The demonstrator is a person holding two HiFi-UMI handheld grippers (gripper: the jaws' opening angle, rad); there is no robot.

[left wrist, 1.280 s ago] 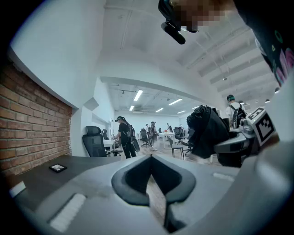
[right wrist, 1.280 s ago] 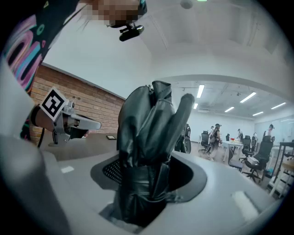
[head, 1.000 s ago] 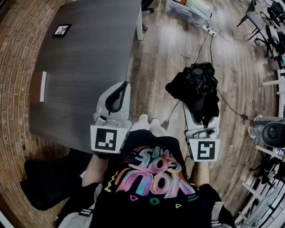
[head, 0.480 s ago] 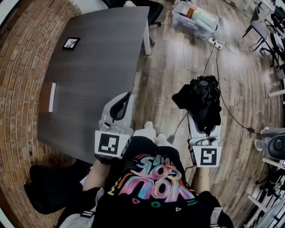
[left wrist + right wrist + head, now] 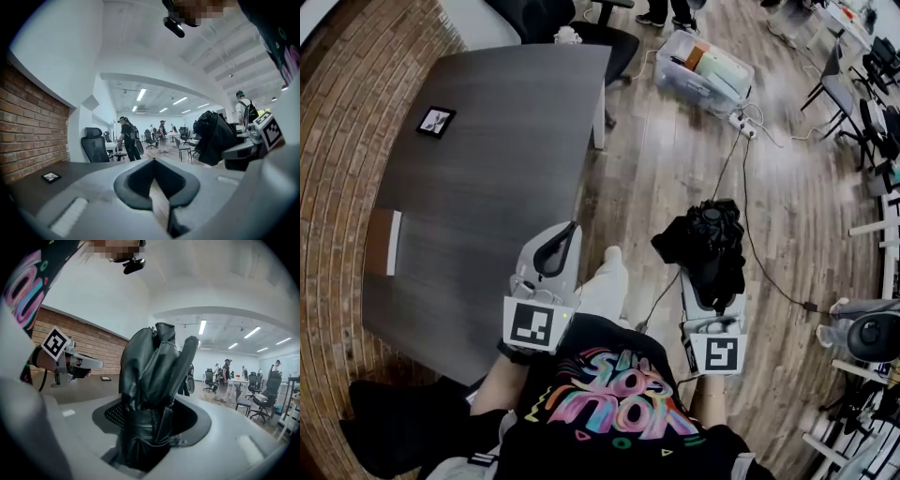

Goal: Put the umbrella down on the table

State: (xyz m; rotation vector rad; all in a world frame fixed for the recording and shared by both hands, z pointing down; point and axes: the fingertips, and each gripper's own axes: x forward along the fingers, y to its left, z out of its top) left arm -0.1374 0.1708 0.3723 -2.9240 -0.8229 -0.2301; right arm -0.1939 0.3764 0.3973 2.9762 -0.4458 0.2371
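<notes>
A folded black umbrella (image 5: 710,234) stands up from my right gripper (image 5: 709,281), which is shut on its lower part. It is held over the wooden floor, to the right of the dark grey table (image 5: 487,169). In the right gripper view the umbrella (image 5: 154,376) fills the jaws of the right gripper (image 5: 150,427) and hides the pads. My left gripper (image 5: 562,238) sits by the table's near right edge. In the left gripper view the left gripper (image 5: 153,161) is shut and empty, with the table (image 5: 28,187) to its left.
On the table lie a small black-framed tag (image 5: 436,121) and a brown-and-white strip (image 5: 384,242) at its left edge. A plastic box (image 5: 703,70), a cable (image 5: 745,187) and an office chair (image 5: 600,37) are on the floor beyond. People (image 5: 126,140) stand far off.
The person has stepped forward, one shoe now ahead of the other. Both grippers went along beside the table, and the umbrella stays in the right one. More of the table's far end shows.
</notes>
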